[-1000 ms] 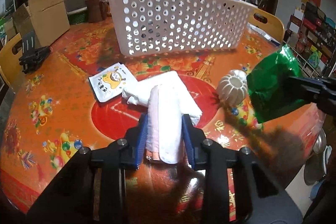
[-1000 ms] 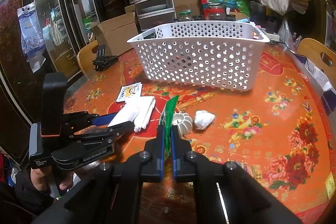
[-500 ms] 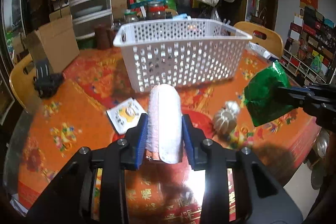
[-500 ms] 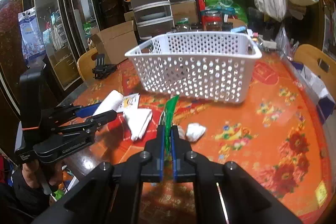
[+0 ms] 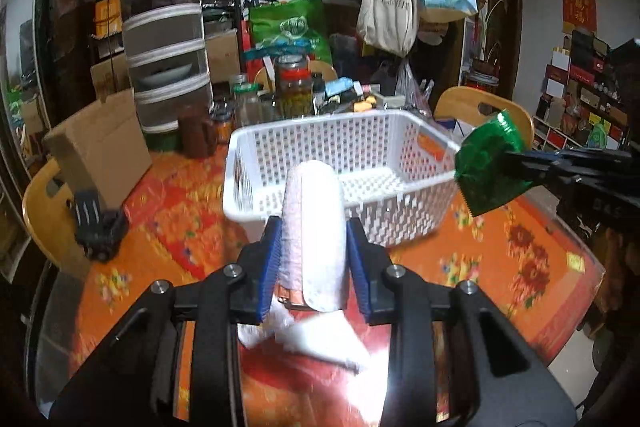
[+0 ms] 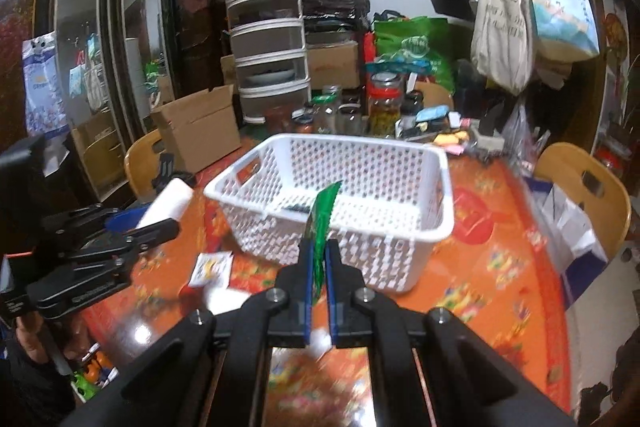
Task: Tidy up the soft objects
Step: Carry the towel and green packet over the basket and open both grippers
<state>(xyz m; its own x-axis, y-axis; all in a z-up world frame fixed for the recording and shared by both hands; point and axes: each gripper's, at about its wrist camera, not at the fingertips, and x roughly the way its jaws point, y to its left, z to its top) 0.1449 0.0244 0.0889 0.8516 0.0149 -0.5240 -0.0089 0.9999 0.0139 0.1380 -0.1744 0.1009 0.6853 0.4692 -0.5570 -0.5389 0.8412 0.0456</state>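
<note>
My left gripper point(image 5: 314, 227) is shut on a white rolled cloth point(image 5: 314, 235) and holds it in the air in front of the white perforated basket point(image 5: 280, 203). The roll also shows in the right wrist view point(image 6: 166, 205). My right gripper point(image 6: 319, 247) is shut on a green foil packet point(image 6: 322, 223), held edge-on just before the basket's point(image 6: 440, 211) near wall. The packet shows in the left wrist view point(image 5: 490, 169) at the basket's right corner. A folded white cloth point(image 5: 320, 341) lies on the table below the left gripper.
The round table has an orange-red floral cover point(image 6: 500, 279). A small cartoon sachet point(image 6: 210, 269) lies left of the basket. Jars point(image 6: 384, 105), a cardboard box point(image 6: 198, 131), a black clip point(image 5: 98, 227) and wooden chairs point(image 6: 588, 187) ring the table.
Both grippers have risen and moved toward the basket with their loads. The roll has been lifted off the folded cloth; the packet is now at the basket's rim.
</note>
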